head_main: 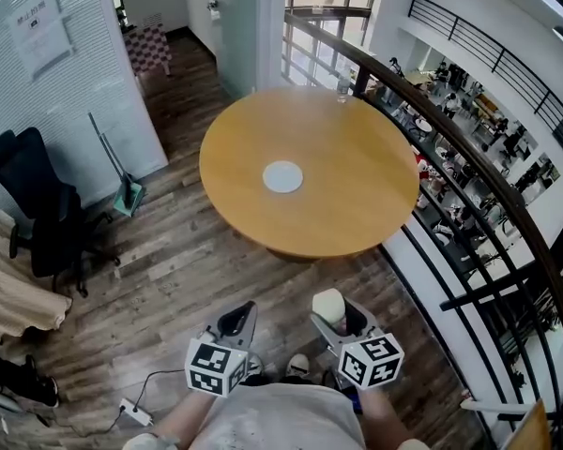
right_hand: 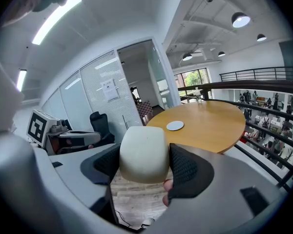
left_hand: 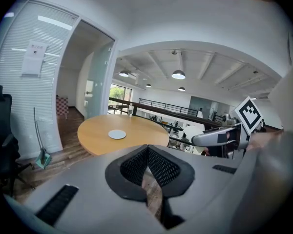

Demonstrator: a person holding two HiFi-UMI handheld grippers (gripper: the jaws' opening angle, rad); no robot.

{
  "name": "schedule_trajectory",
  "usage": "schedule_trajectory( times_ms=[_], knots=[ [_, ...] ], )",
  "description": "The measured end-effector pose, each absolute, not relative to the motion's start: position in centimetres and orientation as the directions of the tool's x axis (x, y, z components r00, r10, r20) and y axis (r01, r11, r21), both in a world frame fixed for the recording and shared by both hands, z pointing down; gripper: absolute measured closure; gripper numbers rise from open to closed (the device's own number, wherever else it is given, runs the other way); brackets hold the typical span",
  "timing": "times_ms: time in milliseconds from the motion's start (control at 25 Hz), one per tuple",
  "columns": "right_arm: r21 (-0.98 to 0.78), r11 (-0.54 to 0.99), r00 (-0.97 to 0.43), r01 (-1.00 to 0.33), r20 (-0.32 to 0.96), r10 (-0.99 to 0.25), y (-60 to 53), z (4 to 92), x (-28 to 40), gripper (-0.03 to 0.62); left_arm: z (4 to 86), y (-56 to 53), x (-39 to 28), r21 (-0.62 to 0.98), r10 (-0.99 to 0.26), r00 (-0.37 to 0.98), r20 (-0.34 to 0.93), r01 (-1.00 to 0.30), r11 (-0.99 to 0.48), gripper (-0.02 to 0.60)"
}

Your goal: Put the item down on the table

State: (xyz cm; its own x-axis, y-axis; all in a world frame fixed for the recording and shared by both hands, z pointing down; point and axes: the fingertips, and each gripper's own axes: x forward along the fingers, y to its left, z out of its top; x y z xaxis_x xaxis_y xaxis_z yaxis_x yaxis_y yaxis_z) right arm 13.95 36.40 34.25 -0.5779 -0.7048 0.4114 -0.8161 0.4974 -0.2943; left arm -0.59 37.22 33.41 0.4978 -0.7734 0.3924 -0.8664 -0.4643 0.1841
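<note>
Right tool (right_hand: 144, 165) clenched on cream rounded block (right_hand: 142, 147), left tool (left_hand: 147, 152) closed, empty, round wooden table (head_main: 347, 195) ahead.

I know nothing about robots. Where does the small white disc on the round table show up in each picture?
Head view: the white disc is near the picture's middle, centred on the round wooden table.
Left gripper view: the disc is left of centre, about mid-height.
Right gripper view: the disc is right of centre, about mid-height.
Shared landmark: that table, under the disc in every view.

Smooth varnished wood table (head_main: 357, 204), matt cream item (right_hand: 142, 152) (ribbed claw pads (right_hand: 186, 167))
</note>
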Motion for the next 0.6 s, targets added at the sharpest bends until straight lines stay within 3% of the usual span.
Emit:
schedule_trajectory(
  times_ms=[600],
  knots=[
    [-0.284, 0.456, -0.537, -0.843, 0.410, -0.737, 37.6, 33.6, 9.6, 0.264, 34.0, 38.4, -5.4, 0.197, -0.749, 0.539, 0.384, -0.841, -0.504, 0.558]
  ],
)
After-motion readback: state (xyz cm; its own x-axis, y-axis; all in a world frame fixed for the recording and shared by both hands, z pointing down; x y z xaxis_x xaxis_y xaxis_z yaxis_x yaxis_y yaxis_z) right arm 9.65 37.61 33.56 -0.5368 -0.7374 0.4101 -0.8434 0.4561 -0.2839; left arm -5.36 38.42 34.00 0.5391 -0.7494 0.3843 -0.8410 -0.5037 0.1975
